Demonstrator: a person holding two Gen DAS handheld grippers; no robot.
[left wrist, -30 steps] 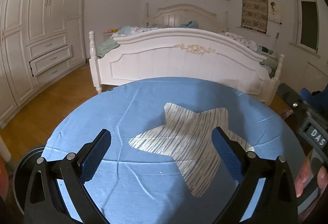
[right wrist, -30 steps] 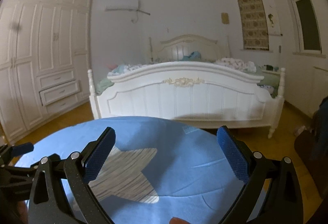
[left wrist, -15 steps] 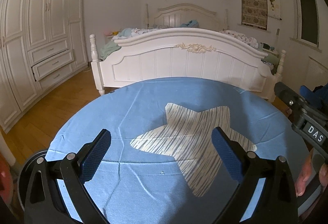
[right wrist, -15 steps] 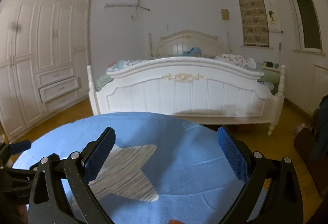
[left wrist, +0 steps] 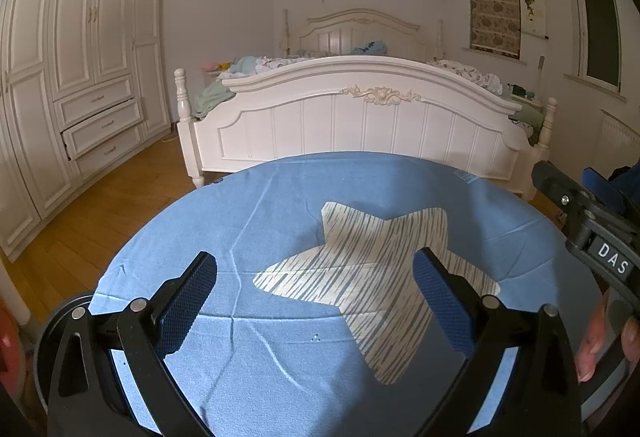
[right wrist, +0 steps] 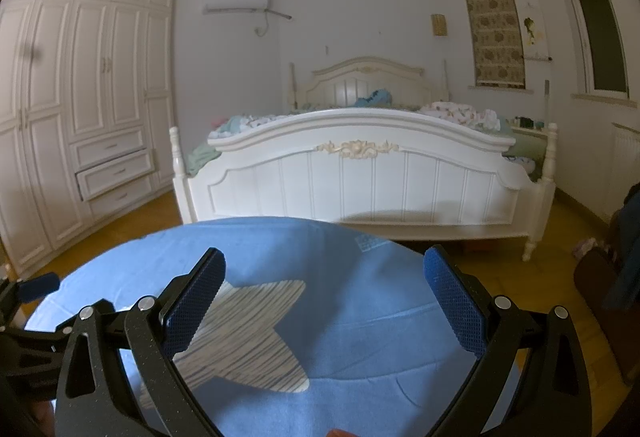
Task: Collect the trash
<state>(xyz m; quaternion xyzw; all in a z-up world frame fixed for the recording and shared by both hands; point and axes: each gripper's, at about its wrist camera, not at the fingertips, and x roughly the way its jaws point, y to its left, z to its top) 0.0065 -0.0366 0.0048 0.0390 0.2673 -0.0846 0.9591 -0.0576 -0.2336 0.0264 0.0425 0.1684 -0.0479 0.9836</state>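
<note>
I hold my left gripper (left wrist: 316, 301) and right gripper (right wrist: 325, 301) above the blue-clothed round table (left wrist: 280, 205), both spread wide and empty. A striped star mat (left wrist: 380, 261) lies at the table's centre. I see no trash on it.

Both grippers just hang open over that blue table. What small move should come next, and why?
Probably turn to look elsewhere for trash: the left gripper and right gripper are open and empty, and the blue cloth shows only a striped star, nothing to collect.
</note>
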